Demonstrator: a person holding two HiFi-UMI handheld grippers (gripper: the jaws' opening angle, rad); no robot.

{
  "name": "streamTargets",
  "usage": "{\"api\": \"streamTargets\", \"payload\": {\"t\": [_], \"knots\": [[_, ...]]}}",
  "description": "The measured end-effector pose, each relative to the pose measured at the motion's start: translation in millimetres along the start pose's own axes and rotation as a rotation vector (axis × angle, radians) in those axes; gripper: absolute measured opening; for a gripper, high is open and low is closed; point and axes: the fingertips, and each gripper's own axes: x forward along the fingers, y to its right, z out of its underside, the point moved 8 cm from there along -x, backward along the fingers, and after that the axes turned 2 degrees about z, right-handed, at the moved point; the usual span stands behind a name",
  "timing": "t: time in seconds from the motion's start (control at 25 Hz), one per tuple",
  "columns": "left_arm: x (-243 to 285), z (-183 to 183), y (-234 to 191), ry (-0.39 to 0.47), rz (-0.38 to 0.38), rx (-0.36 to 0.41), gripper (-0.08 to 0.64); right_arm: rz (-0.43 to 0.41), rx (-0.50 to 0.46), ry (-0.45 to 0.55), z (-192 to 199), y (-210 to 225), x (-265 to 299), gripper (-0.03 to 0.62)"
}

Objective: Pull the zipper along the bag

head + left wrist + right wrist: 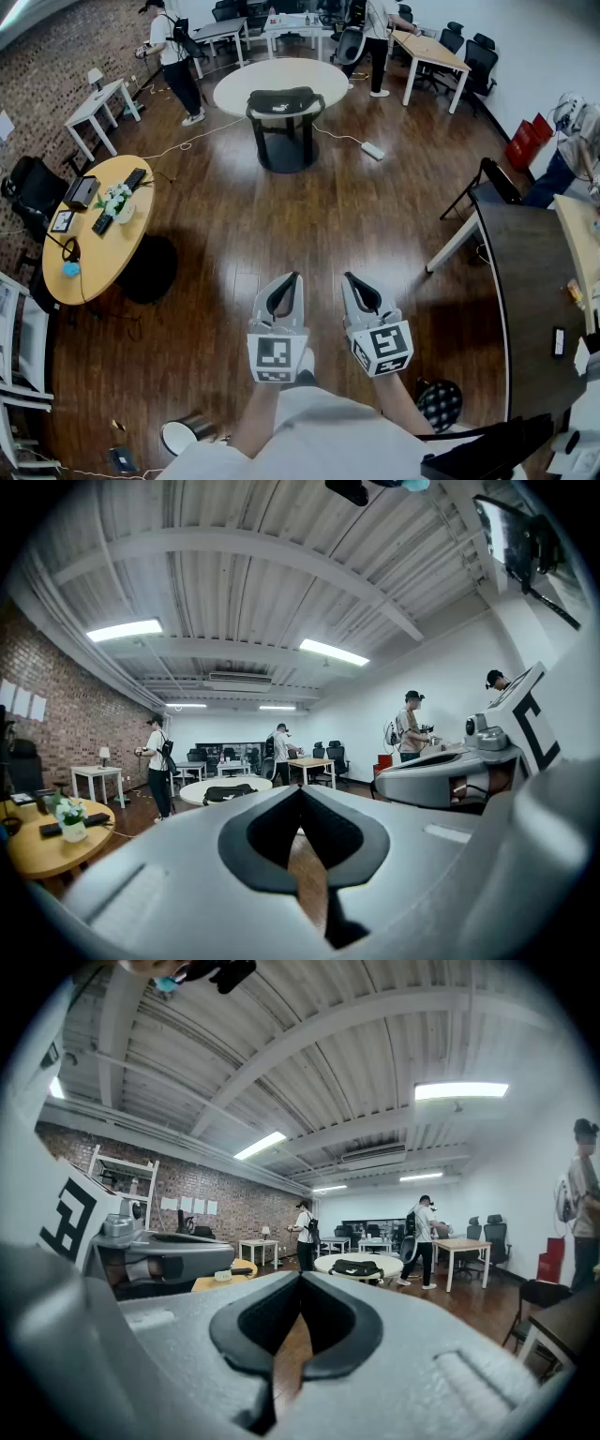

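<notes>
Noted left gripper (pixel 284 281) and right gripper (pixel 354 279) both closed tight, empty, well apart from bag (pixel 284 101) on round table (pixel 234 89); risk of shoving bag aside if not reopened on arrival

Pretty clearly an open-plan office, kinda loft style. There's a brick wall (pixel 47 84) down the left of the frame, a dark wood floor (pixel 234 216), and white ceiling beams (pixel 262 550) with strip lights (pixel 122 630). Benches are all over: a round white bench (pixel 281 73) at upper middle, a round wooden bench (pixel 89 267) at left with gadgets and flowers (pixel 114 199) on it, and a small white bench (pixel 98 101) by the bricks. Black office chairs (pixel 480 56) sit around a long wooden bench (pixel 431 49) at upper right. A few people (pixel 173 52) with backpacks stand at the far end, and a power strip (pixel 372 150) lies on the floor.
</notes>
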Motion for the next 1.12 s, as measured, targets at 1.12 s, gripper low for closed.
{"api": "streamTargets", "payload": {"t": [1.12], "knots": [[472,-37,-208,0.02,-0.028,0.05,0.017,-0.068,-0.054,0.073,-76,274,442,-0.012]]}}
